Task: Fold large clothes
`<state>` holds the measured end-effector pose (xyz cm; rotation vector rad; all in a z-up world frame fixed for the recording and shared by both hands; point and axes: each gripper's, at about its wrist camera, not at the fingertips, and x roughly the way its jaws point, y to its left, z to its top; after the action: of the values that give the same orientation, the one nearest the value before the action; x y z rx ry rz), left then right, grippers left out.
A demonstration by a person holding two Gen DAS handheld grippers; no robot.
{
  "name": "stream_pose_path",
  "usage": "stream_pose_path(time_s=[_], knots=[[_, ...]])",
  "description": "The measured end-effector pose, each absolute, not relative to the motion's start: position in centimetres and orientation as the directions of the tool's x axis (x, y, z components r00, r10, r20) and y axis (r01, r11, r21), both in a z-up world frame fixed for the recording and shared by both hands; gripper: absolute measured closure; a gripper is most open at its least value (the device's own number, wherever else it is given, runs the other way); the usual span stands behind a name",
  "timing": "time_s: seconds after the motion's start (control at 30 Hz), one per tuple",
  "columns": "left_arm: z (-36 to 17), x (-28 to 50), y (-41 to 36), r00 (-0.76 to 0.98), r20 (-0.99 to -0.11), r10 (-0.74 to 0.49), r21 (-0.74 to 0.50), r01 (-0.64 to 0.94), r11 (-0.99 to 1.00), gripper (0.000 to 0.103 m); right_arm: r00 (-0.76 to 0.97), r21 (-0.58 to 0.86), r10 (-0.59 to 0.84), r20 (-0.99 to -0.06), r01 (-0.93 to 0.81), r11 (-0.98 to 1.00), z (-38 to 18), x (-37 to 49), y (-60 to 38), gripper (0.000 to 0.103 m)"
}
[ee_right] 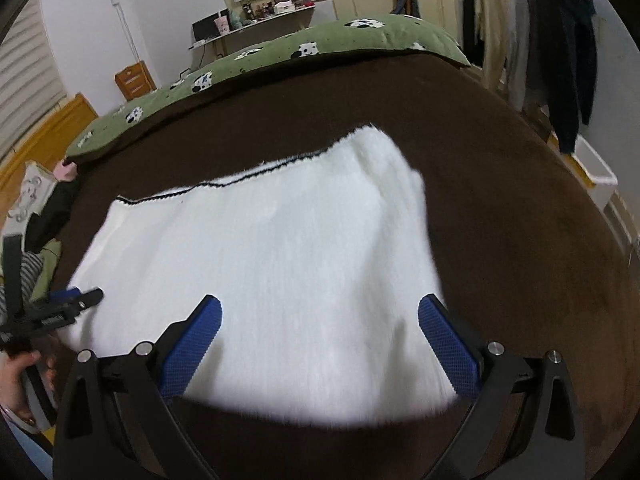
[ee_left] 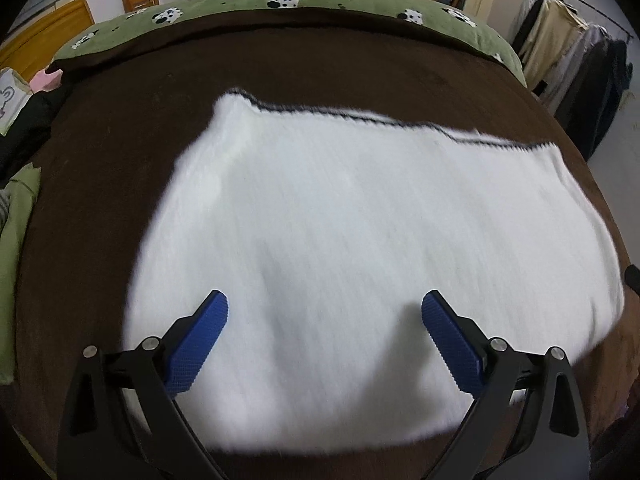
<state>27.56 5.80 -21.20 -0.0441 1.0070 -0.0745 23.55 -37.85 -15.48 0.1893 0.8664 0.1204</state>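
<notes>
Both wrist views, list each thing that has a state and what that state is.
White garment: lying flat on the brown blanket, black-trimmed edge at the far side.
Left gripper: open, above the garment's near edge, holding nothing.
Right gripper: open, holding nothing.
Brown blanket: spread out.

A home bedroom: blanketed bed (ee_left: 120,92), hanging clothes (ee_right: 560,40), cluttered desk (ee_right: 260,20).
</notes>
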Motion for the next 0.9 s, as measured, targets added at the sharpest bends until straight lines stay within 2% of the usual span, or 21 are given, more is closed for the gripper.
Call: stream_pose_path(time_s=[0.1,0.37,0.53,0.6,0.77,0.9], knots=[[-21.2,26.0,5.1,0.554,-0.830,-0.068,-0.059,0.035,0.998,0.008,0.642,0.295,0.226,-0.733,0.001,0.955,-16.2,21.3,-38.8,0.006],[-20.6,25.3,2.2,0.586,-0.807,-0.069,-0.024,0.084,0.996,0.008,0.653,0.374,0.263,-0.710,0.035,0.927,-18.3,17.6,-39.3,0.006],[-23.4,25.7,1.4,0.557,-0.829,-0.056,-0.007,0.090,0.996,0.006,0.651,0.565,0.385,-0.654,0.082,0.821,-20.5,17.1,-40.5,0.006],[-23.4,25.5,1.3,0.564,-0.824,-0.048,0.004,0.091,0.996,0.006,0.642,0.579,0.398,-0.655,0.089,0.810,-21.1,17.3,-40.5,0.006],[-23.4,25.5,1.0,0.555,-0.831,-0.046,0.015,0.104,0.994,0.006,0.668,0.679,0.450,-0.592,0.113,0.726,-22.1,18.4,-41.5,0.006],[-23.5,25.3,1.0,0.550,-0.834,-0.042,0.025,0.114,0.993,0.006,0.700,0.718,0.443,-0.561,0.144,0.681,-22.4,20.1,-42.6,0.013]])
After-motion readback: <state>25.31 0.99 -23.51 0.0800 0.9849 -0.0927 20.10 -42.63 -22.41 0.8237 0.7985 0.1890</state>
